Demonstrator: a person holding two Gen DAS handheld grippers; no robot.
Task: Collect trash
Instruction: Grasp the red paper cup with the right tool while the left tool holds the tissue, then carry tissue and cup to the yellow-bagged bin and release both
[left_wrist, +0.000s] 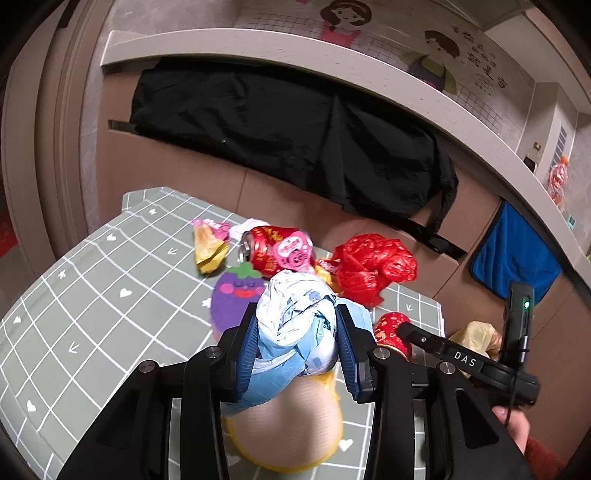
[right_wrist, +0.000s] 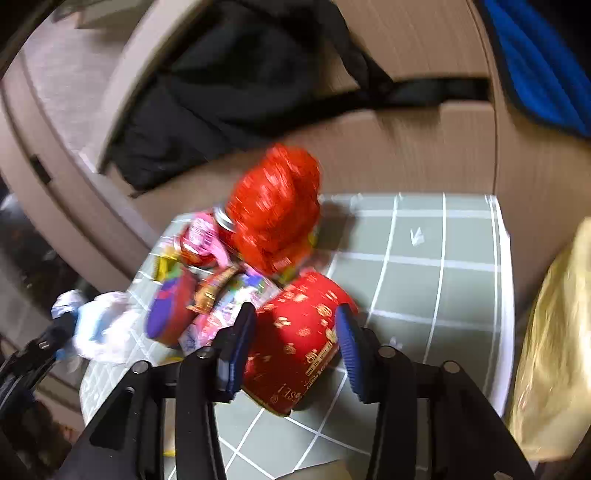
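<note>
The left gripper is clamped on a crumpled white-and-blue bag above the checked tablecloth. The right gripper straddles a red cup lying on its side (pad contact unclear through blur), jaws apart.

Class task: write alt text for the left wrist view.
The left gripper clamps a crumpled blue-white bag above a green checked tablecloth. Beyond lie a red can, a red plastic bag and wrappers.

Table with grey-green grid cloth; crushed red can, red plastic bag and yellow wrapper lie beyond the jaws.
</note>
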